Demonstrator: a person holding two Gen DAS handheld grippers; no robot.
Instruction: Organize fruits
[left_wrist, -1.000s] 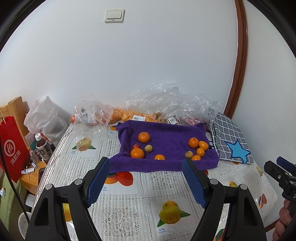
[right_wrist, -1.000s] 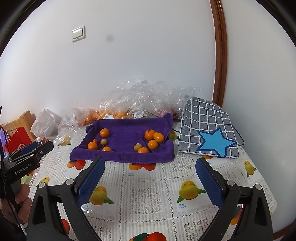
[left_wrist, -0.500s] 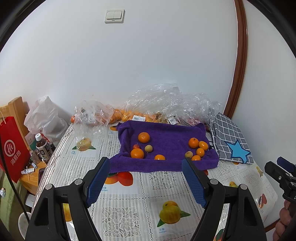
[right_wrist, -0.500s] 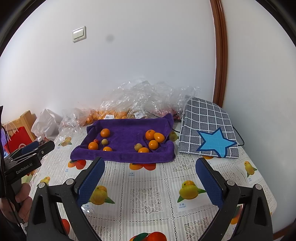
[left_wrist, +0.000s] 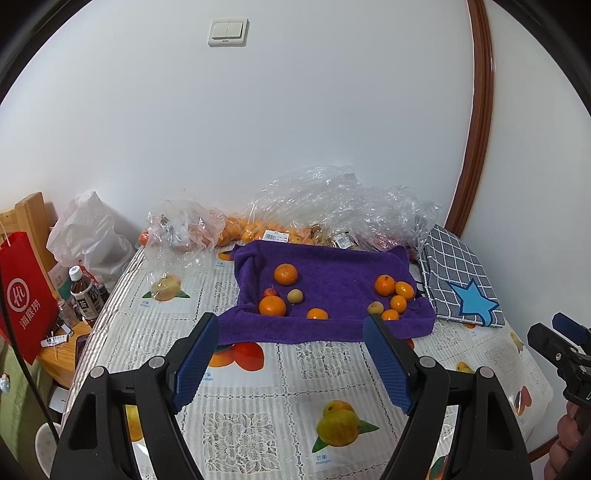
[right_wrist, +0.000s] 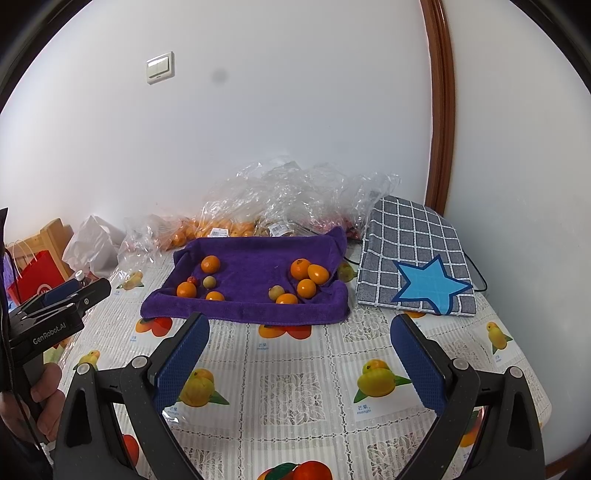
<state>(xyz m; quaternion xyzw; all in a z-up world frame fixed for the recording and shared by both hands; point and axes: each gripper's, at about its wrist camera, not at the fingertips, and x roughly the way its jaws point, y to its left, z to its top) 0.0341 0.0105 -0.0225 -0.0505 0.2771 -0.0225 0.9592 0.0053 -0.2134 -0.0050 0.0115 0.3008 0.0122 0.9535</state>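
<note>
A purple towel (left_wrist: 332, 273) (right_wrist: 251, 273) lies on the table with several small fruits on it. On its left are oranges (left_wrist: 285, 274) (right_wrist: 210, 264), a pale round fruit (left_wrist: 295, 296) and a small red fruit (left_wrist: 269, 292). On its right is a cluster of oranges (left_wrist: 385, 285) (right_wrist: 300, 268) and a pale fruit (left_wrist: 376, 307). My left gripper (left_wrist: 291, 334) is open and empty, held above the table in front of the towel. My right gripper (right_wrist: 299, 334) is open and empty, also in front of the towel.
Clear plastic bags (left_wrist: 332, 206) (right_wrist: 288, 195) holding more oranges lie behind the towel by the wall. A grey checked cloth with a blue star (left_wrist: 461, 280) (right_wrist: 417, 266) lies to the right. A red paper bag (left_wrist: 22, 295) and bottles (left_wrist: 85, 295) stand left of the fruit-print tablecloth (left_wrist: 280, 373).
Both grippers stay open and nearly still; the views have shifted only very slightly. The fruits have not moved.
</note>
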